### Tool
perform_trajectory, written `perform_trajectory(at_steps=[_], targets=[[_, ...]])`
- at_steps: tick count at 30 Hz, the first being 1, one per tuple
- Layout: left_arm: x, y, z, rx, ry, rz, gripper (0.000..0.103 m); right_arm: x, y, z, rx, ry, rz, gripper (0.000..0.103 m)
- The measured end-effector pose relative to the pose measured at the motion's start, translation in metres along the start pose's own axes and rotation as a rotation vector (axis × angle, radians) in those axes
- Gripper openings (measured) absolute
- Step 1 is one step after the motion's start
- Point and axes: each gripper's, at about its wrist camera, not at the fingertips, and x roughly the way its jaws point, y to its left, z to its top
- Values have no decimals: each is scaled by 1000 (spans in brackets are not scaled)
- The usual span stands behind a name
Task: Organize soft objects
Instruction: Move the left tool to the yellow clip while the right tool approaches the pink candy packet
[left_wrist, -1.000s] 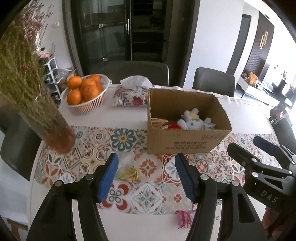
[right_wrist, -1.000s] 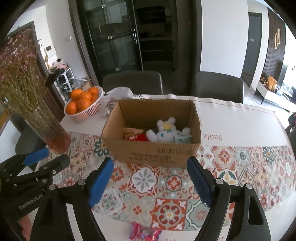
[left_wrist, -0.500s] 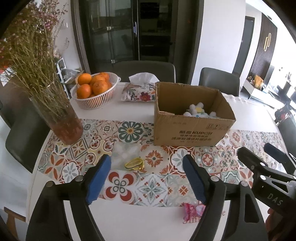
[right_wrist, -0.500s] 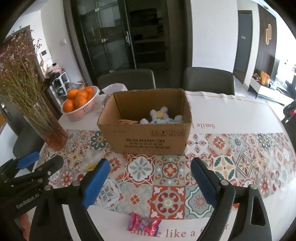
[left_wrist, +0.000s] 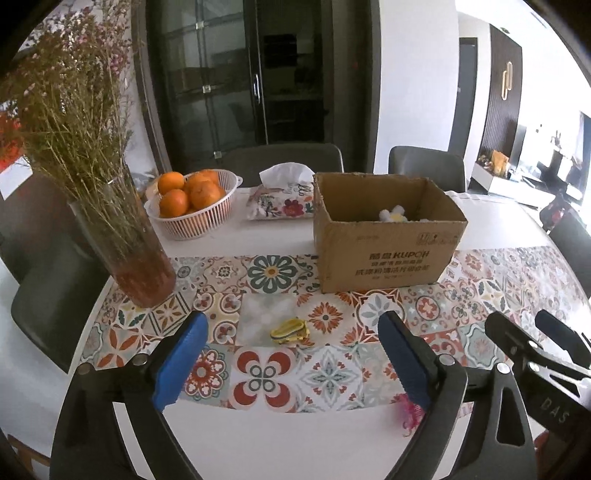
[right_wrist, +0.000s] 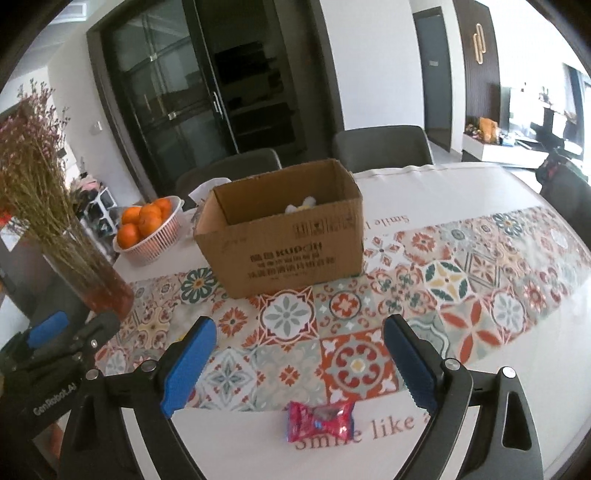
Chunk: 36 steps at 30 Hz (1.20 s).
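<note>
A small yellow soft item (left_wrist: 290, 331) lies on the patterned table runner (left_wrist: 332, 373), just ahead of my left gripper (left_wrist: 291, 318). Its jaws are opening and hold nothing. A pink wrapped packet (right_wrist: 320, 421) rests on the white tabletop, low between the blue pads of my right gripper (right_wrist: 300, 320), which stands wide open without touching it. The left wrist view shows the same packet (left_wrist: 408, 410) beside the right finger. Beyond both grippers stands an open cardboard box (left_wrist: 384, 243) (right_wrist: 284, 243) with a white plush (left_wrist: 395, 214) (right_wrist: 301, 205) inside.
A glass vase of dried flowers (left_wrist: 125, 258) stands at the left of the table. Behind it are a basket of oranges (left_wrist: 192, 206) and a floral tissue pack (left_wrist: 280, 203). Grey chairs (left_wrist: 280, 158) line the far side. The other gripper shows in each view's lower corner.
Both grippers have drawn back from the box and sunk toward the table. The left jaws have spread much wider. The pink packet now lies between the right fingers.
</note>
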Motion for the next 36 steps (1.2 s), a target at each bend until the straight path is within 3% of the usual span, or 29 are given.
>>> perform_trajectory(at_steps=[8,13,24,36], targets=[[10,21,-32,-23,-45,19,102,-12,19,-43,22,-100,-80,97],[19,24,-47,-15,-63,4,103,-9,22,-63,42,-113,-128,98],[62,18,-66,91,-45,-69,103,23,16,-100,121,-27,-225,98],[123,22,-64,196,17,-122,103,60,27,-118,220,-18,-399,98]])
